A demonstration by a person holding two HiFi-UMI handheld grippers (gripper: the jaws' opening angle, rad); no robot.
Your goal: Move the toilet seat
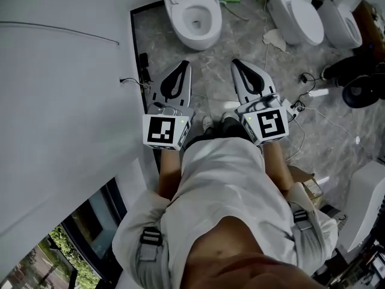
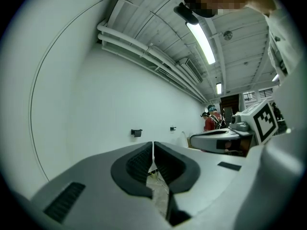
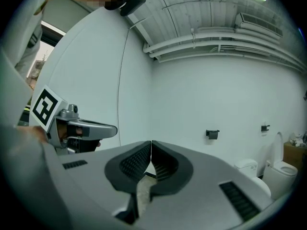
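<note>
Floor (image 1: 210, 65), likely marble; left gripper (image 1: 183, 64), right gripper (image 1: 236, 61) level, closed.

White toilet (image 1: 194, 14), grey marbled floor (image 1: 210, 77), black-and-white marker cube (image 1: 163, 131)

The head view holds three toilets: one toilet (image 1: 194, 17) at twelve o'clock, then a second toilet (image 1: 298, 17) and a third toilet (image 1: 341, 21) between one and two o'clock. There are two grippers, the left gripper (image 1: 184, 64) at eleven o'clock and the right gripper (image 1: 235, 61) at one, with one marker cube apiece, the left cube (image 1: 165, 131) and the right cube (image 1: 271, 125), and one cardboard box (image 1: 308, 188) at four o'clock. The left gripper view adds two wall brackets, the first bracket (image 2: 136, 132) and the second bracket (image 2: 172, 128), just off centre, and two ceiling strip lights, the near light (image 2: 201, 42) and the far light (image 2: 218, 87), toward one o'clock.
</note>
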